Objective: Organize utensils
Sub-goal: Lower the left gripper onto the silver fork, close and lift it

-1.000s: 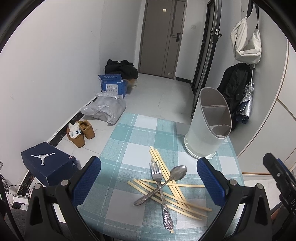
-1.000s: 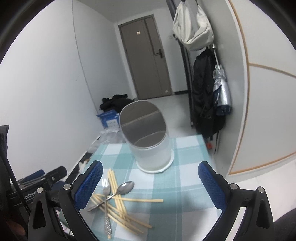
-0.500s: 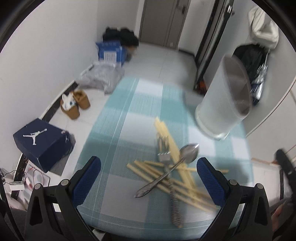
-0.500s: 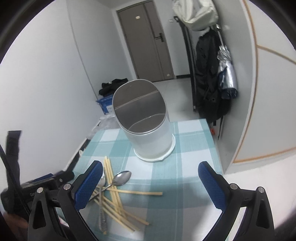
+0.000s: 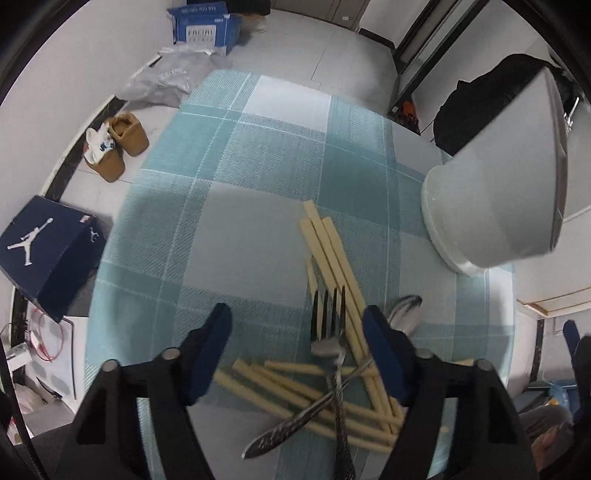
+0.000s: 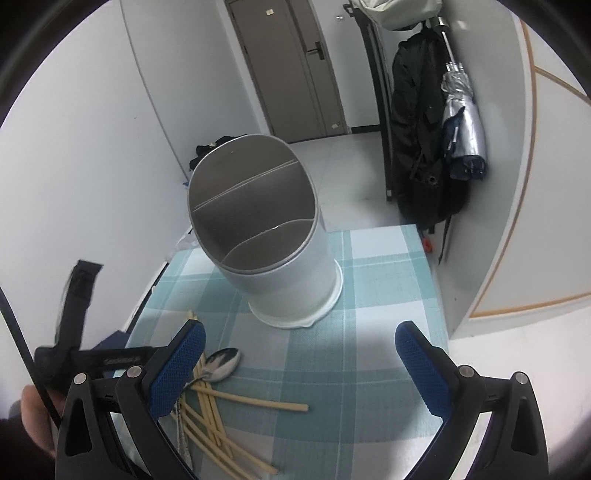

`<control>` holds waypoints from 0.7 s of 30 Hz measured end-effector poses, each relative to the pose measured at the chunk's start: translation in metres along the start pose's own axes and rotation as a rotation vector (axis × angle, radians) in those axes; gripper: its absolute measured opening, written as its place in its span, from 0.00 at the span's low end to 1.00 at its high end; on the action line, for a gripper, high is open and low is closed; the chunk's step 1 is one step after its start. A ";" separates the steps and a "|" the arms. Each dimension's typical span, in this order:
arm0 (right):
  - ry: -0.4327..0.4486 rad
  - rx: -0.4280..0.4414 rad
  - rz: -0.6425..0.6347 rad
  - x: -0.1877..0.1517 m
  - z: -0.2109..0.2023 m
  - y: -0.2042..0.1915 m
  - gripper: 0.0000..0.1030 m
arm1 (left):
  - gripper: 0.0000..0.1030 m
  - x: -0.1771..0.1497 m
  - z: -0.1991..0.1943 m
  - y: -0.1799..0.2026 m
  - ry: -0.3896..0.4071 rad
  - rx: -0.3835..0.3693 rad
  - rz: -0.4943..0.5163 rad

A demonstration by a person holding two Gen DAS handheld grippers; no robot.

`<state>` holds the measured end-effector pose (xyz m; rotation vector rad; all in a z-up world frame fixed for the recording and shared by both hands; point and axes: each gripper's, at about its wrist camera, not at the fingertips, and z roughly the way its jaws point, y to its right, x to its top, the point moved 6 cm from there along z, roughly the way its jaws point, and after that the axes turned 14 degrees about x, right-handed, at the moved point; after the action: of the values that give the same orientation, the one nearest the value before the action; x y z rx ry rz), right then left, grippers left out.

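A pile of utensils lies on the teal checked tablecloth (image 5: 258, 155): several pale chopsticks (image 5: 334, 262), a metal fork (image 5: 328, 321) and a metal spoon (image 5: 406, 308). My left gripper (image 5: 297, 332) points steeply down over the pile, its jaws closing. The fork's head lies between them, untouched by the pads. The white divided utensil holder (image 6: 280, 240) stands upright behind the pile and shows no utensils inside. My right gripper (image 6: 299, 350) hovers open in front of the holder with nothing between its fingers. The spoon (image 6: 221, 363) and chopsticks (image 6: 255, 400) lie by its left finger.
The table's edges (image 5: 110, 258) drop to a tiled floor with a dark blue shoe box (image 5: 44, 251), tan shoes (image 5: 118, 147), a blue carton (image 5: 207, 26) and a plastic bag. Dark coats and a folded umbrella (image 6: 461, 133) hang at the right wall.
My left gripper has tipped downward and dropped closer to the pile, and its jaws have narrowed around the fork's head. My right gripper has moved nearer the holder and lower, still wide.
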<state>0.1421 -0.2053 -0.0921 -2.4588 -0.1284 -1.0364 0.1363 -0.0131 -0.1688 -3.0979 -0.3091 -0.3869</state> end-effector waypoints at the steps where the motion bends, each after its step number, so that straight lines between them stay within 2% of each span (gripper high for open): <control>1: -0.006 -0.001 -0.006 -0.001 0.002 -0.001 1.00 | 0.61 0.000 0.000 0.001 -0.011 0.000 -0.006; 4: -0.025 0.016 -0.030 -0.003 0.005 -0.007 1.00 | 0.54 -0.001 -0.004 0.008 -0.023 -0.006 -0.009; 6: -0.033 0.040 -0.025 -0.006 0.006 -0.010 0.99 | 0.45 -0.002 -0.007 0.014 -0.031 0.001 -0.003; 8: -0.031 0.061 -0.025 -0.006 0.006 -0.012 0.92 | 0.42 -0.002 -0.004 0.018 -0.037 0.025 0.002; 11: -0.043 0.088 -0.013 -0.008 0.005 -0.014 0.87 | 0.20 0.000 -0.001 0.022 -0.039 0.037 0.020; 12: -0.045 0.091 -0.006 -0.009 0.004 -0.014 0.86 | 0.18 -0.002 -0.002 0.022 -0.035 0.051 0.016; 21: -0.047 0.101 -0.018 -0.013 -0.001 -0.022 0.84 | 0.16 -0.001 -0.007 0.028 -0.027 0.065 -0.028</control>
<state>0.1262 -0.1852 -0.0921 -2.3958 -0.2130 -0.9556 0.1393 -0.0406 -0.1612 -3.0402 -0.3582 -0.3289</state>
